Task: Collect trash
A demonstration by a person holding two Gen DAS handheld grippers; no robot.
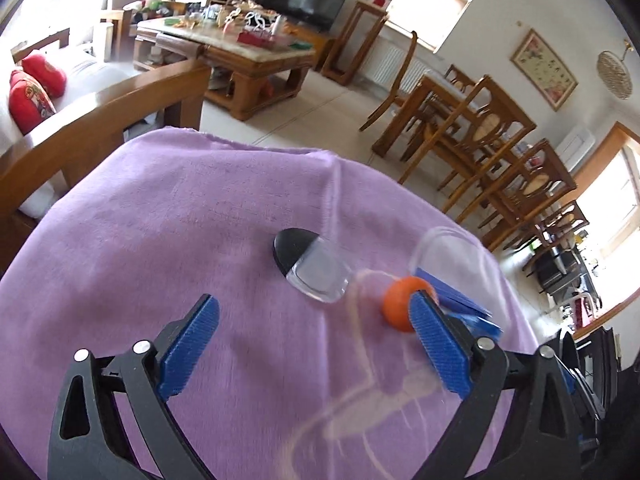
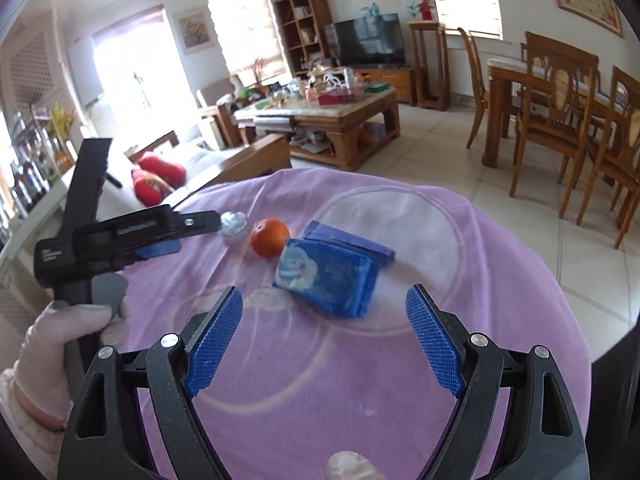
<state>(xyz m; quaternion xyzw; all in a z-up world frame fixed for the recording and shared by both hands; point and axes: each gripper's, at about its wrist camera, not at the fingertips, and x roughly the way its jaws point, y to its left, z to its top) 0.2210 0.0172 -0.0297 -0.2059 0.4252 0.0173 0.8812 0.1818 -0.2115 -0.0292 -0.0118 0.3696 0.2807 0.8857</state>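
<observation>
A table under a purple cloth [image 2: 460, 280] holds a small clear jar with a black lid [image 1: 310, 266], seen as a silvery jar [image 2: 233, 226] in the right wrist view, an orange [image 1: 400, 306] [image 2: 270, 237] and a blue tissue pack [image 2: 332, 278] [image 1: 460, 300]. My left gripper [image 1: 316, 324] is open above the cloth, the jar just ahead and the orange by its right finger. It also shows in the right wrist view [image 2: 168, 244], left of the jar. My right gripper [image 2: 324, 312] is open and empty, just short of the tissue pack.
A wooden sofa with red cushions [image 2: 158, 178] stands left of the table. A cluttered coffee table [image 2: 320, 108] and TV [image 2: 368, 40] are beyond. Dining chairs [image 2: 560, 120] stand at the right on a tiled floor.
</observation>
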